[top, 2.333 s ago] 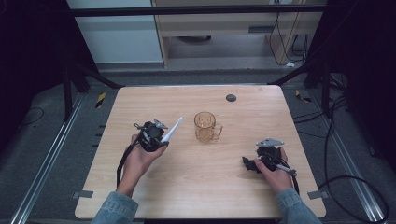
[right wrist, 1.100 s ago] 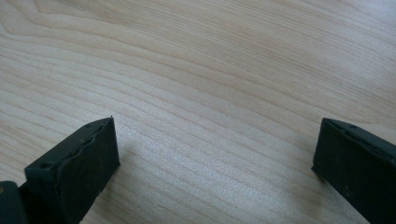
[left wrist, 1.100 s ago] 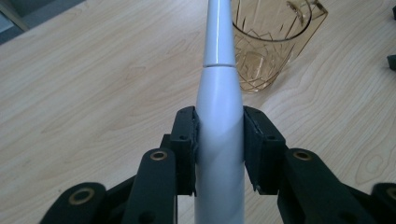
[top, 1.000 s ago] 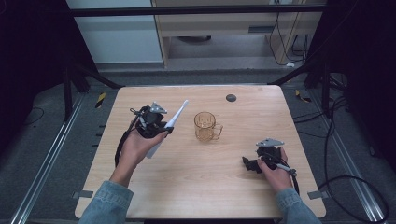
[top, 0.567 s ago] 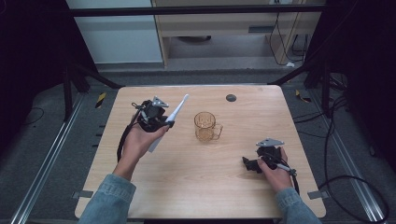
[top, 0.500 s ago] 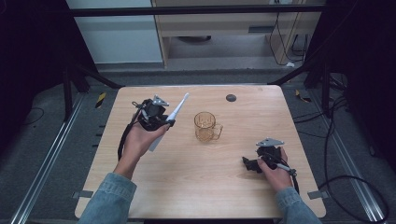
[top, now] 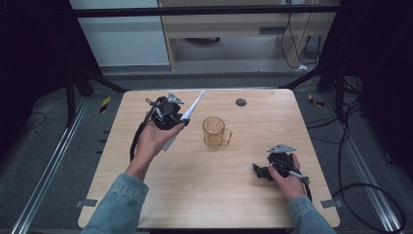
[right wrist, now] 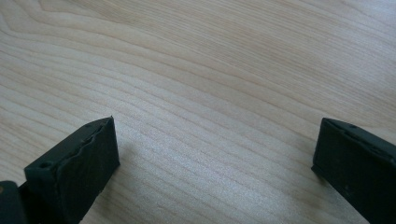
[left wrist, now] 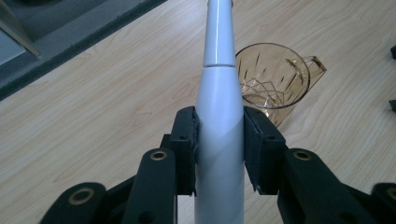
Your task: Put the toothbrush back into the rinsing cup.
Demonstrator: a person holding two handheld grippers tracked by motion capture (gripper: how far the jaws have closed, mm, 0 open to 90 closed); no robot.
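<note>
Lifted and carried toward the far left part of the table (top: 146, 195) since the earlier pictures, the left gripper (top: 171, 113) now sits higher above the wood than it did 2 seconds ago, and the white electric toothbrush (top: 185, 117) has gone with it. Its 2 jaws are clamped on the thick body of the toothbrush (left wrist: 219, 140), 1 pad pressed against each side, in the left gripper view. From above, the toothbrush slants, its thin neck pointing up and away toward the far edge of the table, its thick end low beside the person's left hand (top: 152, 139).

Just to the right of the toothbrush stands an amber glass mug (top: 214, 131), upright on the table, handle to the right; the toothbrush is not touching it. In the left gripper view the mug (left wrist: 273, 86) lies beyond the jaws, right of the toothbrush neck.

Near the right front corner, the right gripper (top: 265, 170) has kept its place, low over the table in the person's right hand (top: 287, 178). Its jaws stand wide apart over bare wood (right wrist: 210, 93), holding nothing.

A small dark disc (top: 240, 102) lies near the far edge.
</note>
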